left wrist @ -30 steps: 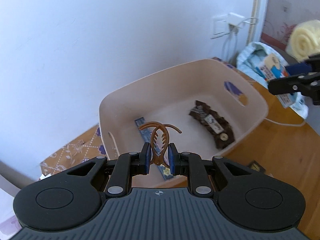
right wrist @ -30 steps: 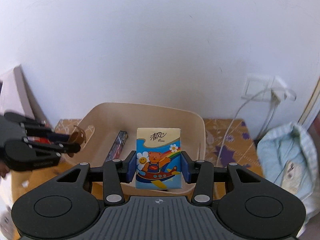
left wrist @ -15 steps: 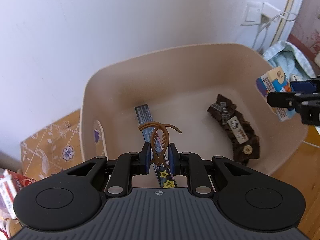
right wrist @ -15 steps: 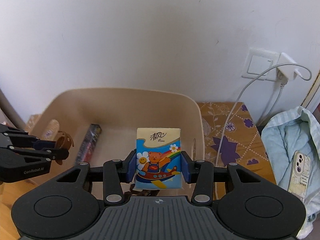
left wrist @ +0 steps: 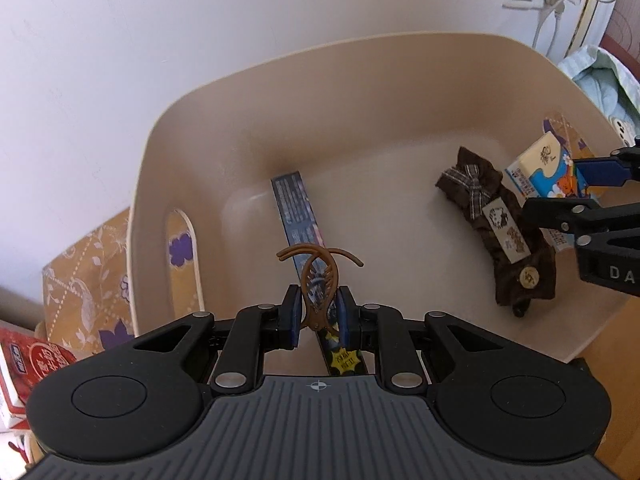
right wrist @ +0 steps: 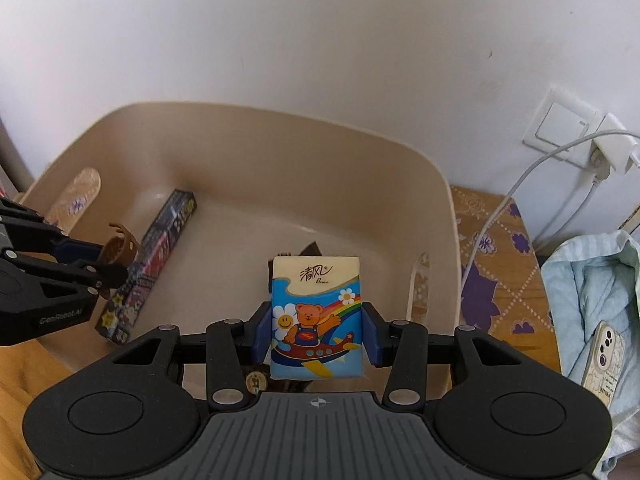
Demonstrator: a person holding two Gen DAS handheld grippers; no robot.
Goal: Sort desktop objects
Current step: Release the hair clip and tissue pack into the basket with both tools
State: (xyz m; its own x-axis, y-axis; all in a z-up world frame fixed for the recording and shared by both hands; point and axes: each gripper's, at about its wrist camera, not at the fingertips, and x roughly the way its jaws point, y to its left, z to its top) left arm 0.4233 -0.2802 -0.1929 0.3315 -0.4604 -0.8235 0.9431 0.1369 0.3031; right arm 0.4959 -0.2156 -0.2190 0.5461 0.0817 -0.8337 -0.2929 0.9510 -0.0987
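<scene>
A brown hair claw clip (left wrist: 320, 286) sits pinched between the blue pads of the left gripper (left wrist: 319, 314), its jaws narrow and closed on it, held above the inside of a beige plastic bin (left wrist: 360, 92). A tissue pack (right wrist: 317, 312) printed with a cartoon bear in a plane is clamped upright in the right gripper (right wrist: 318, 330), also over the bin, toward its right side. On the bin floor lie a long dark printed box (left wrist: 298, 216), running from the far wall toward the near edge under the clip, and a dark brown fabric hair accessory (left wrist: 500, 232) with a plaid bow, below the tissue pack. The bin stands on a wooden desk (right wrist: 24, 364) against a white wall (right wrist: 320, 40). To the right lie a patterned cloth (right wrist: 496, 256), a wall socket with a white charger (right wrist: 612, 148), a pale blue bundle of fabric (right wrist: 584, 292) and a phone (right wrist: 604, 360) on it.
</scene>
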